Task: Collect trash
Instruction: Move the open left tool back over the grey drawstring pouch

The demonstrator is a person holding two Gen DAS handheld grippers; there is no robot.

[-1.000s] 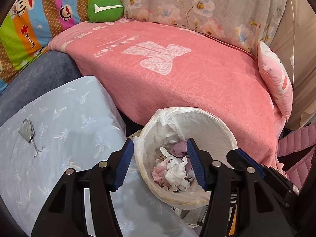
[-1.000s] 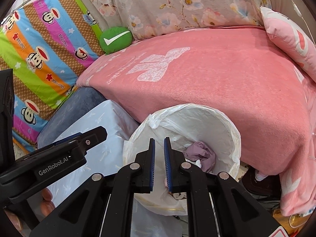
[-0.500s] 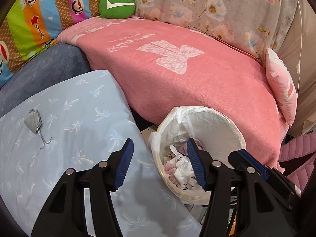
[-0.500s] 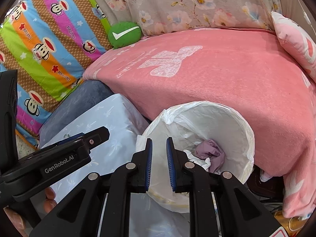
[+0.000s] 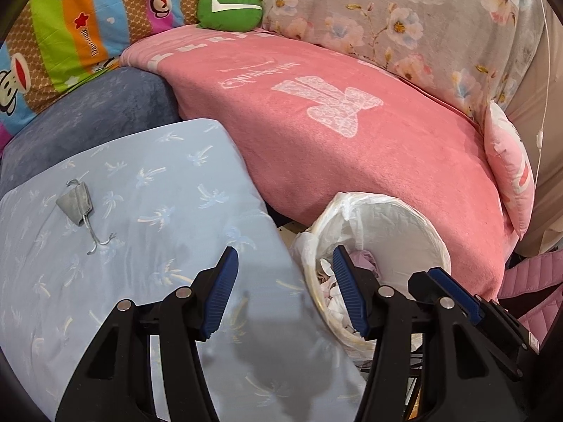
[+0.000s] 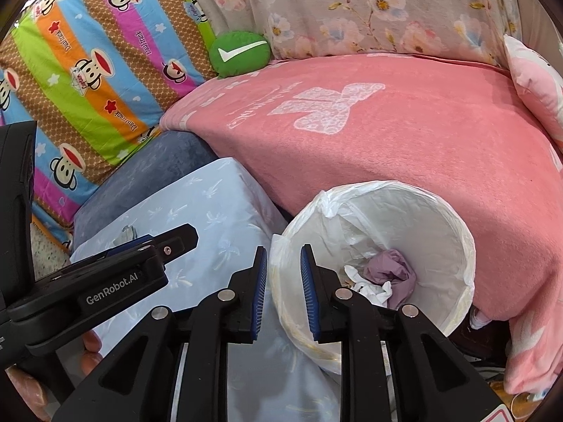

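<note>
A grey face mask (image 5: 75, 204) lies on a light blue cushion (image 5: 147, 218), up and to the left of my left gripper (image 5: 283, 263). That gripper is open and holds nothing. A bin with a white liner (image 5: 394, 221) stands to its right, below the pink blanket's edge. In the right wrist view the bin (image 6: 440, 218) holds a purple wad (image 6: 390, 270) and white tissue (image 6: 369, 286). My right gripper (image 6: 283, 251) hovers over the bin's near left rim. Its jaws are opening, with nothing between them. The mask (image 6: 128, 234) peeks out behind one of the left gripper's fingers (image 6: 176, 241).
A pink blanket (image 5: 334, 133) covers the sofa seat behind the bin. A green round cushion (image 5: 228, 8), a striped monkey-print cushion (image 6: 88, 70) and floral fabric (image 5: 404, 24) line the back. A pink pillow (image 5: 510, 168) leans at the right. A dark blue cushion (image 5: 91, 116) lies behind the light blue one.
Both grippers have moved left, so the bin has slid right in both views and the mask sits closer to centre. The right jaws have widened from almost shut.
</note>
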